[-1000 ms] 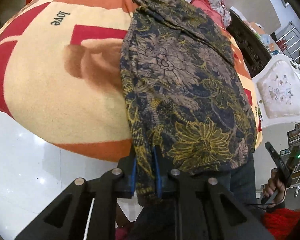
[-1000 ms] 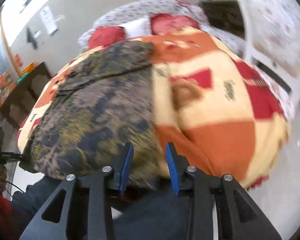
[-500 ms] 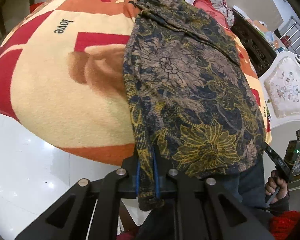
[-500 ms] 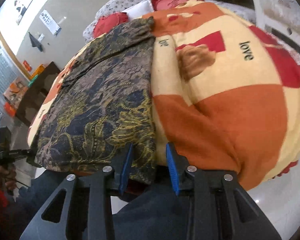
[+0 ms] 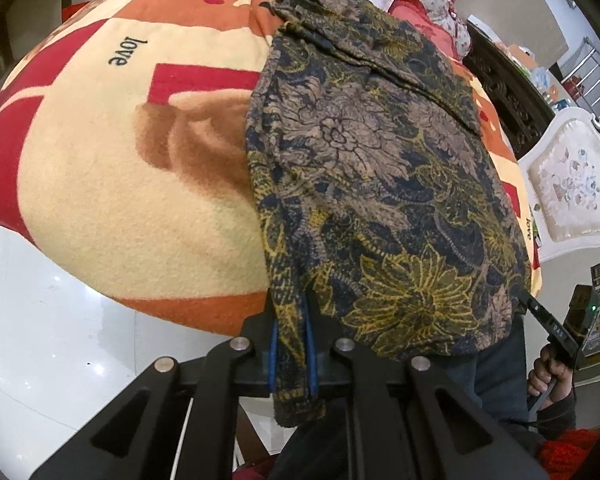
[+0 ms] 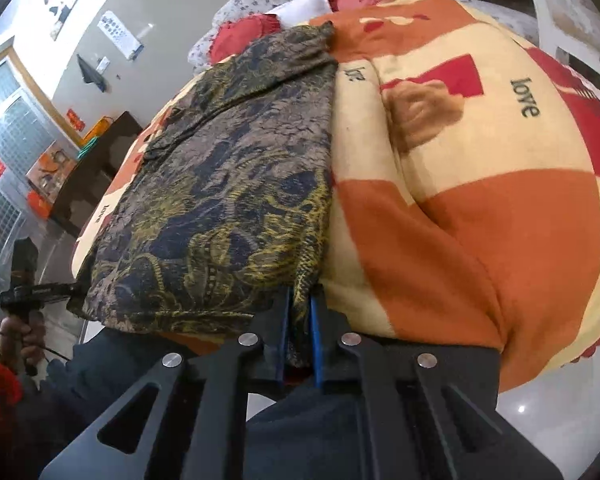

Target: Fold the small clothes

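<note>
My left hand-held gripper (image 5: 292, 344) is clamped on one near corner of the floral garment (image 5: 372, 184); my right hand-held gripper (image 6: 299, 330) is closing on the other. The garment lies lengthwise on the bed's blanket (image 5: 140, 184), near hem overhanging at six o'clock, so both corners can lift together. Open blanket toward twelve leaves folding room.

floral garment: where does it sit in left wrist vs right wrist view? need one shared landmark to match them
Left wrist: the floral garment fills centre-right, near corner clamped in the left gripper at bottom centre.
Right wrist: it lies centre-left, near corner between the closing pads of the right gripper.
Shared landmark: the brown bear print on the blanket, left of the garment in the left wrist view, right of it in the right wrist view.
</note>
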A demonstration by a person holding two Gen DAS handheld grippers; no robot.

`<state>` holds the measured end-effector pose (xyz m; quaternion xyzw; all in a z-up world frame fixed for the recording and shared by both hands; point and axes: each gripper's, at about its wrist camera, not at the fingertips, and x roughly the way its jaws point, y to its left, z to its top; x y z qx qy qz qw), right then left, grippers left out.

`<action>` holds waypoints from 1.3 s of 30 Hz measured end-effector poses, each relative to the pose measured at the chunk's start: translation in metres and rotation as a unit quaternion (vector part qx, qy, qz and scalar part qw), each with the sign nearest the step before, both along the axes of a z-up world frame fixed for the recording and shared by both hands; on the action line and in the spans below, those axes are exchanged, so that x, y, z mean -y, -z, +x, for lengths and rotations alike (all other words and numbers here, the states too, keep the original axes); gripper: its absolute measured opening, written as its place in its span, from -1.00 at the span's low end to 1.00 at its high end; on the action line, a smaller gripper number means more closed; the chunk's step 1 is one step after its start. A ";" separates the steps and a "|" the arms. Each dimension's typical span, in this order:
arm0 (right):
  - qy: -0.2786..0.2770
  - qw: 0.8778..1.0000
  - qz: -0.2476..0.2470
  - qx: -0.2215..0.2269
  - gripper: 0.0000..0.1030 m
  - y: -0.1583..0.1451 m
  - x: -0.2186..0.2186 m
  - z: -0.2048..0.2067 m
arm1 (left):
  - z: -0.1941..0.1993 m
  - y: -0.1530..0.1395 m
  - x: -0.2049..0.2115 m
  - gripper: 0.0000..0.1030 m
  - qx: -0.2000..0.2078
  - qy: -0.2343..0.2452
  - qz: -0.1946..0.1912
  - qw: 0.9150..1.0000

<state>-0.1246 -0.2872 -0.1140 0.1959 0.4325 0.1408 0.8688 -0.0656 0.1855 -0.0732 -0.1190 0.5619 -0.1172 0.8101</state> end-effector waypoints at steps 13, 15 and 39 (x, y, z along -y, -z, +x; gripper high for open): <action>0.028 0.992 0.045 0.117 -0.91 -0.086 0.028 -0.045 | -0.013 -0.052 -0.047 -0.93 0.060 -0.038 -0.111 0.991; 0.025 0.989 0.045 0.137 -0.91 -0.104 0.027 -0.051 | -0.016 -0.067 -0.056 -0.93 0.079 -0.044 -0.129 0.987; 0.042 0.971 -0.005 0.233 -0.90 -0.198 0.043 -0.045 | 0.022 -0.158 -0.050 -0.92 0.211 -0.054 -0.170 0.961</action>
